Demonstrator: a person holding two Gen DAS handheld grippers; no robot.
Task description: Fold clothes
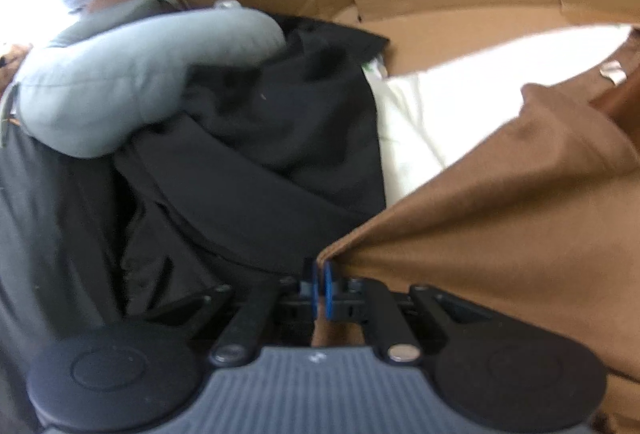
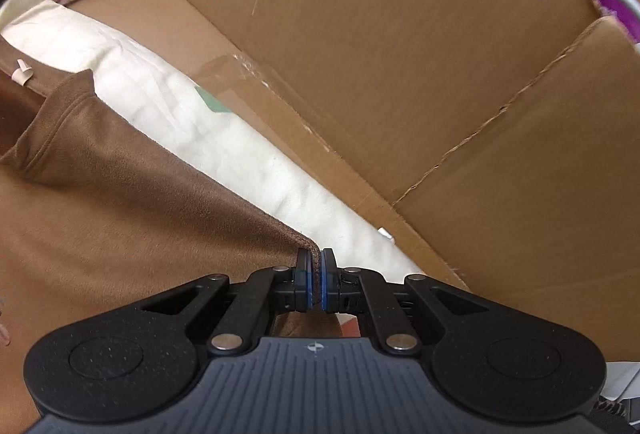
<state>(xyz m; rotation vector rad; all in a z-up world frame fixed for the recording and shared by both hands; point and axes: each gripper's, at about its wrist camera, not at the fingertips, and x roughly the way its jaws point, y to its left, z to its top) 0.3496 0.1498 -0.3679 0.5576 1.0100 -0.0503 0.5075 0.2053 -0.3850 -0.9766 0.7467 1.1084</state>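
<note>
the brown garment (image 1: 500, 213) lies spread over a white cloth (image 2: 224, 137) inside a cardboard box (image 2: 400, 53). my left gripper (image 1: 321, 274) pinches one corner; my right gripper (image 2: 316, 274) clamps another. dark clothes (image 1: 260, 153) and a grey garment (image 1: 120, 81) sit beside it.

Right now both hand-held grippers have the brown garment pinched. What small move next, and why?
Probably lower both corners together onto the white cloth and lay the fold flat. The left hand-held gripper and right hand-held gripper are each shut on a corner of the brown garment, which hangs stretched between them above the cardboard, clear of the dark clothes pile.
</note>
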